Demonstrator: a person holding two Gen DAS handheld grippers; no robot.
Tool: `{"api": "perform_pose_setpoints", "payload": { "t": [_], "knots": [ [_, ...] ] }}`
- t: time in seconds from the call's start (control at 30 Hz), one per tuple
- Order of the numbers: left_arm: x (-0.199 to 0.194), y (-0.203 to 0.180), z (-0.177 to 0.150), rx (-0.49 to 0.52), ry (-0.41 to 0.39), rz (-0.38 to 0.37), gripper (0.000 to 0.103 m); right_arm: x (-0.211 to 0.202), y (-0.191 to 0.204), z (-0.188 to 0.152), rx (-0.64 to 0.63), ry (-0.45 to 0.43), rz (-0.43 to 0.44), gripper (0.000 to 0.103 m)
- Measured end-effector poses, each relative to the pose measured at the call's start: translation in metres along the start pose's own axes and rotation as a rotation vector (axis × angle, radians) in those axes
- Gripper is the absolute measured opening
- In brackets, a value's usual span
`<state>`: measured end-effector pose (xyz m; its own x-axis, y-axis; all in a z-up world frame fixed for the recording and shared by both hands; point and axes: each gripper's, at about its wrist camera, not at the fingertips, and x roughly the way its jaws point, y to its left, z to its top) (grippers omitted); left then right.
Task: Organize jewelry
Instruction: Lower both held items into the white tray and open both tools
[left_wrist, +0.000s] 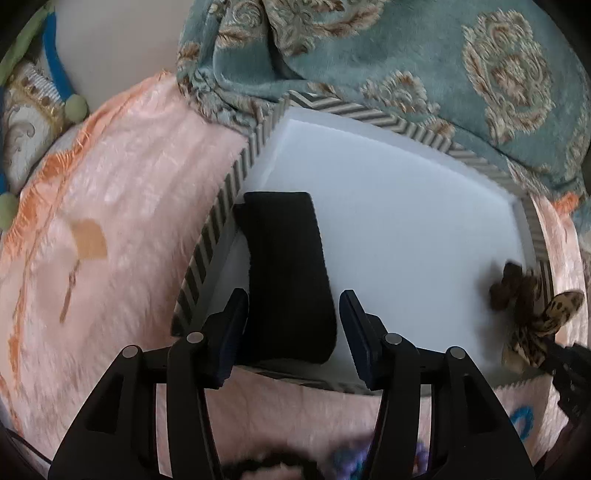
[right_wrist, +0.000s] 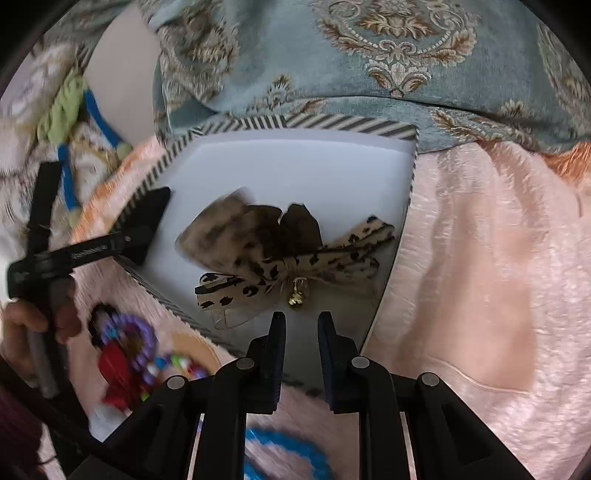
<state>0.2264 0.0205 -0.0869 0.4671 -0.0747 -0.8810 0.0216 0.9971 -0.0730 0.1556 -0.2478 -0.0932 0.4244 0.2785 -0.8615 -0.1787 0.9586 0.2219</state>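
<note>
A white-lined box with a striped rim (left_wrist: 221, 195) (right_wrist: 332, 123) lies on a pink blanket. A black folded band (left_wrist: 288, 273) lies in its left side, also seen in the right wrist view (right_wrist: 147, 218). My left gripper (left_wrist: 293, 306) is open, its fingers on either side of the band's near end, not closed on it. A leopard-print bow with a small gold bell (right_wrist: 288, 254) lies in the box's right side, also seen in the left wrist view (left_wrist: 532, 314). My right gripper (right_wrist: 301, 325) is open and empty just below the bow.
A teal patterned blanket (left_wrist: 406, 55) lies behind the box. Beaded bracelets, purple and red (right_wrist: 129, 350), and a blue ring (right_wrist: 288, 454) lie on the pink blanket (right_wrist: 480, 277) in front of the box. The left gripper's handle and hand (right_wrist: 40, 273) are at left.
</note>
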Motion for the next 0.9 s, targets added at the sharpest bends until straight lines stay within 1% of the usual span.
{"api": "perform_pose_setpoints", "payload": {
  "t": [0.07,0.13,0.2,0.3,0.33,0.37,0.4,0.43,0.47,0.53,0.57,0.67,0.7,0.77,0.83,0.9],
  "knots": [
    [-0.009,-0.003,-0.011,0.011,-0.004,-0.011,0.051,-0.006,-0.003,-0.006,-0.021,0.006,-0.038,0.016],
    [-0.017,-0.006,-0.021,0.014,-0.004,-0.021,0.052,-0.014,-0.010,-0.012,-0.004,0.000,-0.063,0.016],
    [-0.027,-0.008,-0.029,0.014,-0.012,-0.019,0.053,-0.022,-0.014,-0.016,0.028,-0.008,-0.058,0.017],
    [-0.046,-0.012,-0.037,0.024,-0.051,0.016,0.055,-0.039,-0.014,-0.020,0.077,-0.043,-0.024,0.018],
    [-0.051,-0.012,-0.038,0.021,-0.061,0.016,0.056,-0.048,-0.012,-0.022,0.092,-0.067,-0.005,0.019],
    [-0.058,-0.012,-0.040,0.017,-0.071,0.017,0.059,-0.055,-0.008,-0.024,0.100,-0.085,0.007,0.028],
    [-0.065,-0.011,-0.042,0.013,-0.082,0.023,0.060,-0.064,-0.004,-0.027,0.108,-0.106,0.016,0.036],
    [-0.071,-0.011,-0.043,0.012,-0.094,0.033,0.060,-0.074,0.002,-0.030,0.114,-0.137,0.019,0.050],
    [-0.080,-0.012,-0.046,0.010,-0.113,0.046,0.060,-0.082,0.006,-0.033,0.115,-0.161,0.021,0.054],
    [-0.092,-0.011,-0.050,0.003,-0.137,0.051,0.060,-0.098,0.024,-0.039,0.095,-0.212,0.025,0.055],
    [-0.099,-0.010,-0.054,0.000,-0.150,0.051,0.060,-0.102,0.030,-0.041,0.087,-0.223,0.021,0.055],
    [-0.121,-0.010,-0.067,-0.012,-0.194,0.057,0.060,-0.122,0.051,-0.049,0.065,-0.277,-0.008,0.055],
    [-0.126,-0.011,-0.070,-0.014,-0.205,0.060,0.060,-0.128,0.057,-0.052,0.057,-0.290,-0.015,0.056],
    [-0.136,-0.011,-0.077,-0.014,-0.224,0.064,0.060,-0.138,0.070,-0.059,0.040,-0.318,-0.033,0.063],
    [-0.146,-0.012,-0.085,-0.013,-0.244,0.063,0.060,-0.147,0.081,-0.064,0.011,-0.348,-0.056,0.066],
    [-0.153,-0.013,-0.090,-0.015,-0.254,0.066,0.060,-0.152,0.088,-0.066,-0.010,-0.367,-0.073,0.066]
  ]
}}
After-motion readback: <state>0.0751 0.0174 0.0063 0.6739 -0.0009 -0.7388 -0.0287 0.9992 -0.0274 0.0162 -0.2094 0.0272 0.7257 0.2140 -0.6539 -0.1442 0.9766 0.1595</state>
